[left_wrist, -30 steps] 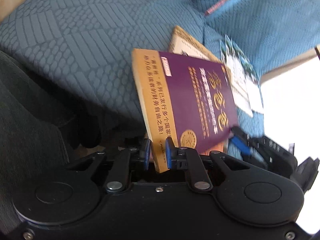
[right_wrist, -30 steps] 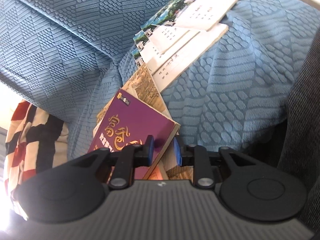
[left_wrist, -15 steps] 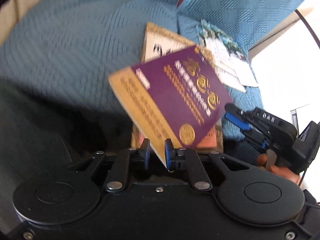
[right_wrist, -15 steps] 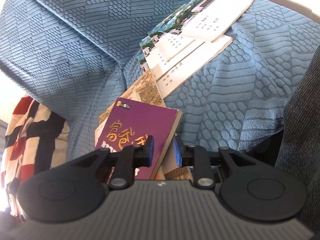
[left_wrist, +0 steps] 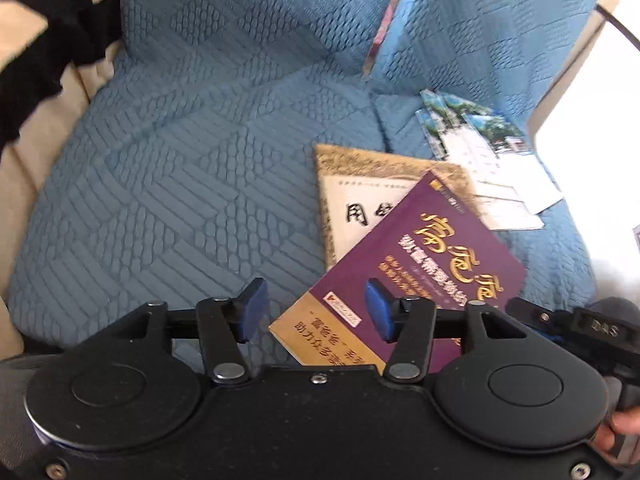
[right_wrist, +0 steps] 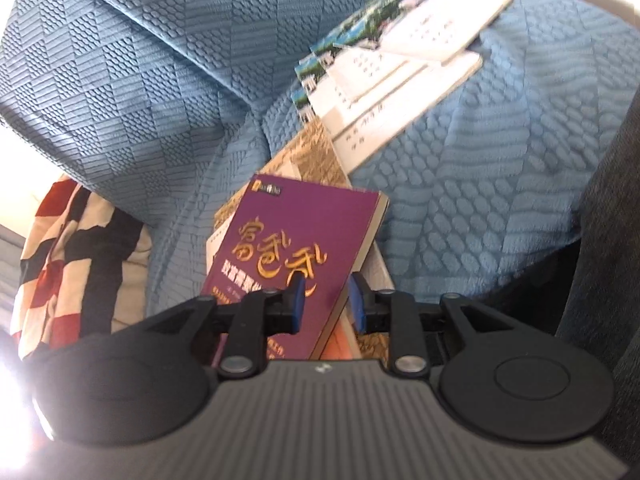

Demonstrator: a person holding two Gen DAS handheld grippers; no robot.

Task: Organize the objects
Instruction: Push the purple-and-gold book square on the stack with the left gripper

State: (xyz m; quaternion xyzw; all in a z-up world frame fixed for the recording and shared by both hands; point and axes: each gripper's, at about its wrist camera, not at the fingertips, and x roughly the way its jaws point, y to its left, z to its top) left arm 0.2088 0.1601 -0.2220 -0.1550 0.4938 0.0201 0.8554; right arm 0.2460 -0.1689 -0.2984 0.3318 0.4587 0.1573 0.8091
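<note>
The purple book [left_wrist: 424, 264] is left free between the opening jaws of the left gripper [left_wrist: 316, 310]. Its lower right edge is pinched by the right gripper [right_wrist: 325, 302], the nearer one, its long axis pointing away up the sofa [left_wrist: 192, 152].

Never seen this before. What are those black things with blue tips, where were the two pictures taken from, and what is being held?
No robot: a person works two hand-held two-finger grippers, each carrying a camera looking along its blue-padded fingers. One picture comes from the left gripper, one from the right gripper. On the blue quilted sofa cover lie a gold-bordered tan book and fanned white booklets with landscape photos. A purple book with gold lettering lies across the tan one. The left jaws are opening, its corner loose between them; the right jaws seem to pinch its edge.
</note>
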